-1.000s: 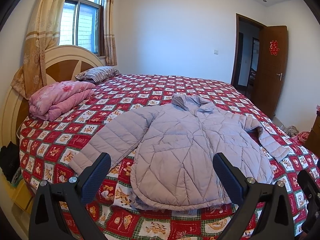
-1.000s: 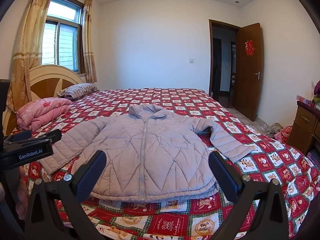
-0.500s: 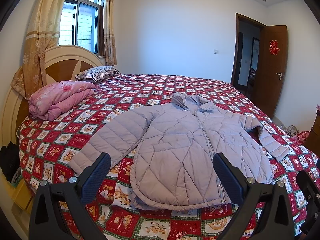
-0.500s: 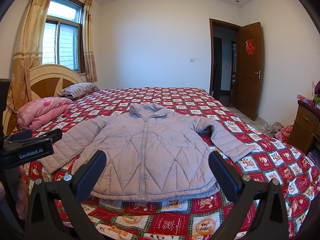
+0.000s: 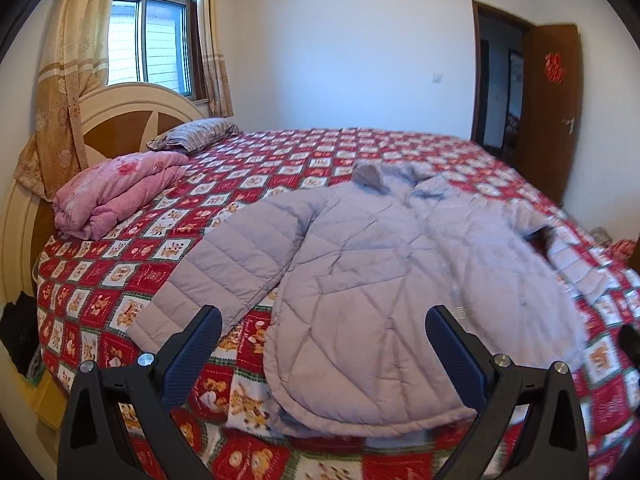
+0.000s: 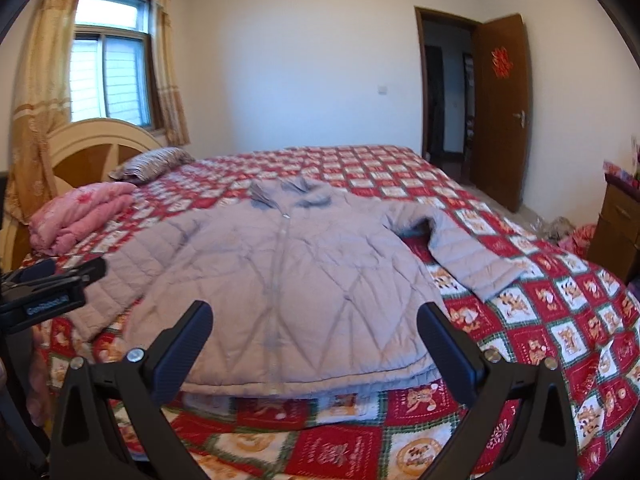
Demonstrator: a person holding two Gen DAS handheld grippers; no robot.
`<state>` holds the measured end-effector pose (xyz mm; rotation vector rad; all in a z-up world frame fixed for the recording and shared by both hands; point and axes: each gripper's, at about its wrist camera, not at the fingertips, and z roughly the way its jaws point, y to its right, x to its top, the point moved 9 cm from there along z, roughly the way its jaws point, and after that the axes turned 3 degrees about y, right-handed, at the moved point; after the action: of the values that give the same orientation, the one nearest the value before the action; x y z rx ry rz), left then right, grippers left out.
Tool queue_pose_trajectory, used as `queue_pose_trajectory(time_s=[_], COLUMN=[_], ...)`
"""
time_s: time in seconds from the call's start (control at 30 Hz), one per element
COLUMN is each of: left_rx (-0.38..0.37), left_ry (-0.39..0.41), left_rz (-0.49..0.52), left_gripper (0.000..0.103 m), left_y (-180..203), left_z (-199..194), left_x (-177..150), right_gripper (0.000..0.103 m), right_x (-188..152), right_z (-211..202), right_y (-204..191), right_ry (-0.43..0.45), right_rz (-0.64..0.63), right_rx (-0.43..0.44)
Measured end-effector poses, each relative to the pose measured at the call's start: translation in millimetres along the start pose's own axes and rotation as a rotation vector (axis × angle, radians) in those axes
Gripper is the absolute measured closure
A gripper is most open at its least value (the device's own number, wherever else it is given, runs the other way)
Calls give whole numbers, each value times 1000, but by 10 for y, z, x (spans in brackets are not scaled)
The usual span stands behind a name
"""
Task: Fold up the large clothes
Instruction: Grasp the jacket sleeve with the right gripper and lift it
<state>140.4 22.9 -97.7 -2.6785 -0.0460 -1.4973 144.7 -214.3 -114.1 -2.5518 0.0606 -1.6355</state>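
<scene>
Jacket (image 5: 384, 280) lying flat on bed (image 5: 280, 168); I'm bringing both hand-held grippers, L (image 5: 322, 350) & R (image 6: 314, 342), spread wide, aiming low at sleeve cuffs.

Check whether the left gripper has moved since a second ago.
Yes. The left gripper has come forward toward the jacket: against the still headboard, jacket and bed loom larger, and its fingers now hover by the near sleeve cuff.
</scene>
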Motion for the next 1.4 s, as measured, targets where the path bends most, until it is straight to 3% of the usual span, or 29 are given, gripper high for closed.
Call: queue_pose_trajectory(time_s=[0.13,0.47,0.73,0.93,1.07,1.1,1.17,1.4], left_rx=[21,73,143,206,214,211,217,198], left_ry=[-49,-89,-131,-156,-162,-165,-160,-154], left_rz=[21,83,122,133,122,119,117,109], left_gripper=[1,1,1,1,1,1,1,1], left_y=[-8,153,286,185,97,72,24,-60], left_z=[439,1434,2196,2546,2676,2698,2734,2756], left_x=[-80,45,124,64,9,-12,-20,-39], right_gripper=[0,0,15,35,70,73,89,95], right_x=[-99,-177,-216,-380,-392,-416,-397,-128], right_z=[329,1062,1672,2010,2091,2134,2150,2033], right_y=[264,1515,2666,2913,2872,2892,2888,3091], right_ry=[-60,-164,-280,-397,-413,-424,-421,-341], right_rz=[21,172,308,263,185,192,177,184], right_rx=[-45,-240,-411,-480,-475,-454,-436,-474])
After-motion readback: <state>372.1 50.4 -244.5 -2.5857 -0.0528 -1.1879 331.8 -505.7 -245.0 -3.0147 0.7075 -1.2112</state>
